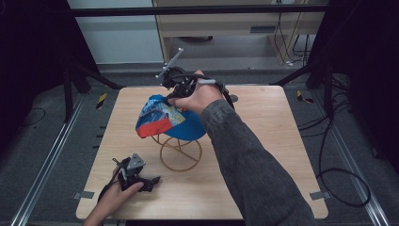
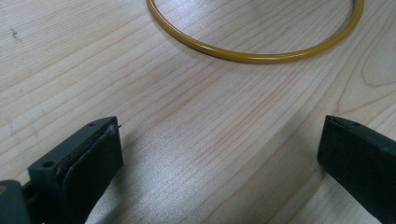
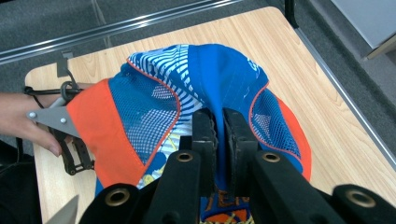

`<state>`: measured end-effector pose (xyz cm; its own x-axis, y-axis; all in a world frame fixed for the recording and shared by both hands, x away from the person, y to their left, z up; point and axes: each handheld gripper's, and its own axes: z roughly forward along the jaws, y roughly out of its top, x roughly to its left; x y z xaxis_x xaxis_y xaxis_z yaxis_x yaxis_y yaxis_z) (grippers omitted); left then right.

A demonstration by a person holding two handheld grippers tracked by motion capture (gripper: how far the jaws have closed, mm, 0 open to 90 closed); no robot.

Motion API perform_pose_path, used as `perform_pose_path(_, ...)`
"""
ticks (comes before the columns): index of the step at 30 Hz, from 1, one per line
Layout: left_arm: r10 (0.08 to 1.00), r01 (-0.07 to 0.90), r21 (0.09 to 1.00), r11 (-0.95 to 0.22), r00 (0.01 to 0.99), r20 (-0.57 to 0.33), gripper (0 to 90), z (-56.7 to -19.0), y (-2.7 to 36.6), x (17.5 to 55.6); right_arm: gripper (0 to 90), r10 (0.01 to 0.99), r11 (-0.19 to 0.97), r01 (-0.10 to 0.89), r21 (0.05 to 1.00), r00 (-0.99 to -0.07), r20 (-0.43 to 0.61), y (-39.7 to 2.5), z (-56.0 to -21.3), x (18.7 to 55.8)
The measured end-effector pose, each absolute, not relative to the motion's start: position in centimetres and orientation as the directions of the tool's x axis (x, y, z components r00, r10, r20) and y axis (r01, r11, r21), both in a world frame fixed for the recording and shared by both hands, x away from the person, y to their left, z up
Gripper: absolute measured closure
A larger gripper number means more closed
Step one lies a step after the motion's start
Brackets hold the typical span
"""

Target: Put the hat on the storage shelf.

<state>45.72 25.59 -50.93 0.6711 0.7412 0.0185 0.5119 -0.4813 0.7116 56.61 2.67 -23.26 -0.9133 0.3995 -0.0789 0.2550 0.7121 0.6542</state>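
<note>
A blue cap (image 1: 164,117) with orange panels and white stripes drapes over a yellow wire stand (image 1: 180,153) at the middle of the wooden table (image 1: 268,132). My right gripper (image 1: 168,98) reaches in from the far side and is shut on the cap's fabric. In the right gripper view its jaws (image 3: 219,116) pinch a blue fold of the cap (image 3: 187,74). My left gripper (image 1: 153,180) rests low on the table near the front left, open. In the left gripper view its jaws (image 2: 219,144) stand wide apart over bare wood, short of the stand's yellow base ring (image 2: 257,55).
Black frame posts (image 1: 70,80) stand at the table's far corners. Metal rails (image 1: 44,169) run along both sides on the floor. Cables (image 1: 339,183) lie on the floor to the right. A grey tape tab (image 1: 318,195) marks the front right corner.
</note>
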Motion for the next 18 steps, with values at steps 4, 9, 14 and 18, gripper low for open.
perform_pose_path(4, 0.741, 0.512, 0.711, -0.481, 0.671, 0.018, 0.0, -50.9, 25.6, 45.7, 82.4, 0.407, 0.705, 0.261, 0.659, -0.91, -0.075, 2.4, -23.3, 56.6)
perform_pose_path(9, 0.742, 0.512, 0.712, -0.481, 0.67, 0.018, 0.0, -50.9, 25.6, 45.7, 80.4, 0.409, 0.693, 0.265, 0.671, -0.91, -0.064, 2.0, -23.4, 56.6)
perform_pose_path(14, 0.742, 0.512, 0.712, -0.481, 0.67, 0.019, 0.0, -50.9, 25.6, 45.7, 77.7, 0.421, 0.678, 0.272, 0.683, -0.905, -0.059, 1.7, -23.2, 56.5)
perform_pose_path(18, 0.742, 0.513, 0.711, -0.481, 0.67, 0.019, 0.0, -50.9, 25.6, 45.7, 74.4, 0.422, 0.675, 0.271, 0.687, -0.905, -0.057, 1.6, -23.0, 56.5)
